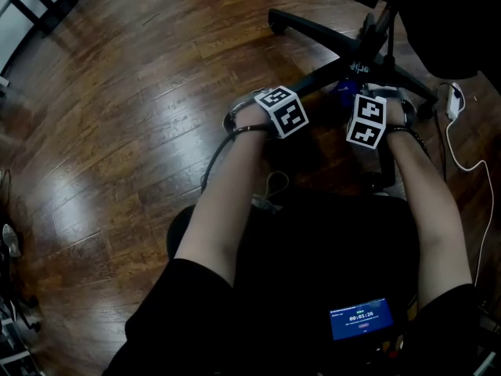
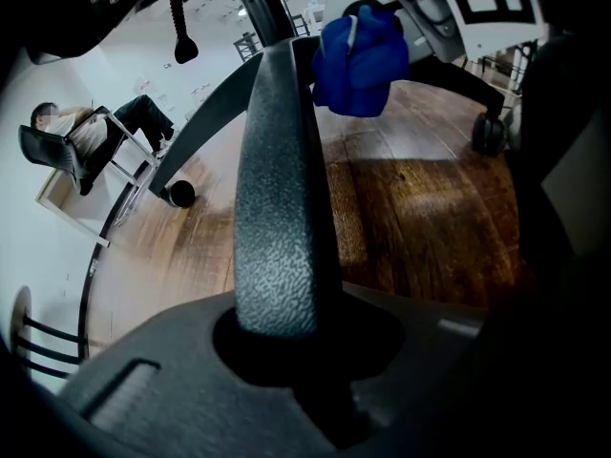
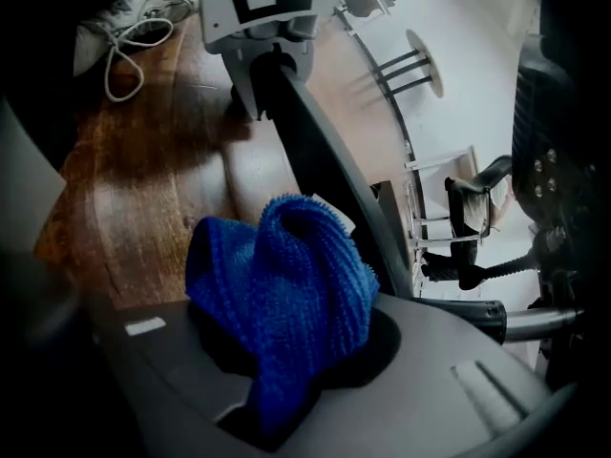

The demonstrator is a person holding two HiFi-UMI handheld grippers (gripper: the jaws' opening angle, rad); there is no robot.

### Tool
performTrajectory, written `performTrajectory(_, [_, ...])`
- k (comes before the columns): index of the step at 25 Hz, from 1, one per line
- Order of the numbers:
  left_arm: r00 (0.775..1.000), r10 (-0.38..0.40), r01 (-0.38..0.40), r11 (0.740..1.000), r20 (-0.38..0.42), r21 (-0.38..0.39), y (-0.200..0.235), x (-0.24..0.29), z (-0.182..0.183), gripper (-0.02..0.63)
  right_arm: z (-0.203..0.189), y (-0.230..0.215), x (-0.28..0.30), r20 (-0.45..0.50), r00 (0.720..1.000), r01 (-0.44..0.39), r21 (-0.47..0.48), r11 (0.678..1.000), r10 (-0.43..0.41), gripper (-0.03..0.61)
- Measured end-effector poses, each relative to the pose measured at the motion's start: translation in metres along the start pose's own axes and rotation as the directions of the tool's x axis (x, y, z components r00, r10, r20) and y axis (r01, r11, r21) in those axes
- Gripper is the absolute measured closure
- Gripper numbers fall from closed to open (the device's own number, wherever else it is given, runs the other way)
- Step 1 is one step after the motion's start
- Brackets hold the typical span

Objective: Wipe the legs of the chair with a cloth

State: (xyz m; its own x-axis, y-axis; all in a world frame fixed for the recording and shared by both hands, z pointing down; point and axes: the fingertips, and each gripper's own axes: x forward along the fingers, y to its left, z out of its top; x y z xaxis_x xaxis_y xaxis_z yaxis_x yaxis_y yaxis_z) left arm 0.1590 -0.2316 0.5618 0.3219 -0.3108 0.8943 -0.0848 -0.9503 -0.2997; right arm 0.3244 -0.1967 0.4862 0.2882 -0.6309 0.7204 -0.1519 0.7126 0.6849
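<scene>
The office chair's black star base (image 1: 368,65) stands on the wooden floor at the upper right of the head view. My left gripper (image 1: 304,91) is shut on one textured black chair leg (image 2: 277,208), which runs up between its jaws (image 2: 286,342) toward the hub. Close beside it on the right, my right gripper (image 1: 348,96) is shut on a bunched blue cloth (image 3: 286,294). The cloth (image 2: 361,60) sits against the same leg (image 3: 325,170), a little nearer the hub than the left gripper (image 3: 277,65).
Casters (image 1: 275,23) (image 2: 489,134) end the other legs. A white cable with a plug (image 1: 454,100) lies at the right. A laced shoe (image 3: 134,17) rests on the floor behind the grippers. A lit screen (image 1: 360,319) sits on my lap. A seated person (image 2: 76,132) is far off.
</scene>
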Motion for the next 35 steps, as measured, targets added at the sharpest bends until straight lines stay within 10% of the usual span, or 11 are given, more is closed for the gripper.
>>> performTrajectory(17, [1.0,-0.004,0.004,1.0,-0.005,-0.006,0.001,0.002,0.0,0.566,-0.032,0.17,-0.089,-0.036,0.94,-0.341,-0.162,0.926,0.339,0.492])
performTrajectory(35, [1.0,0.001,-0.001,1.0,0.002,0.003,0.0,-0.001,0.005,0.566,-0.001,-0.019,0.013,-0.045,0.998,-0.044,-0.033,0.998,0.043,0.492])
